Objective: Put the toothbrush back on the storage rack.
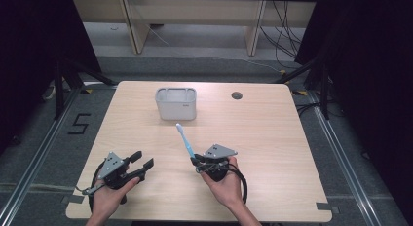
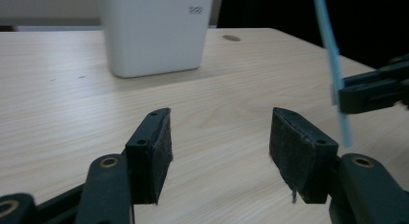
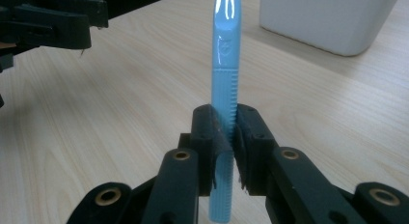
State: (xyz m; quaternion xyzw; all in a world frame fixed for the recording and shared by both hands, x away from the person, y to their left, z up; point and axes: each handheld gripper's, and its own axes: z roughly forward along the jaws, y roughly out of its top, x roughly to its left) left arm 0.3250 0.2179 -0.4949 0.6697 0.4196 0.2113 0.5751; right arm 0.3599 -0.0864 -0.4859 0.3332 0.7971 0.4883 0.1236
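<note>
A light blue toothbrush (image 1: 185,141) sticks up and forward out of my right gripper (image 1: 195,161), head end away from me. In the right gripper view the jaws (image 3: 224,122) are shut on the ribbed handle of the toothbrush (image 3: 225,55). My left gripper (image 1: 144,158) hovers at the front left of the table, open, with nothing between its pads (image 2: 219,137). From the left gripper view, the toothbrush (image 2: 333,50) and the right gripper (image 2: 345,93) appear at the right. A white rectangular container (image 1: 176,103) stands at the back centre.
The wooden table (image 1: 263,138) has a round cable hole (image 1: 236,95) at the back, right of the container. The container (image 2: 154,33) stands straight ahead of the left gripper, and at upper right (image 3: 328,16) from the right one. Dark floor surrounds the table.
</note>
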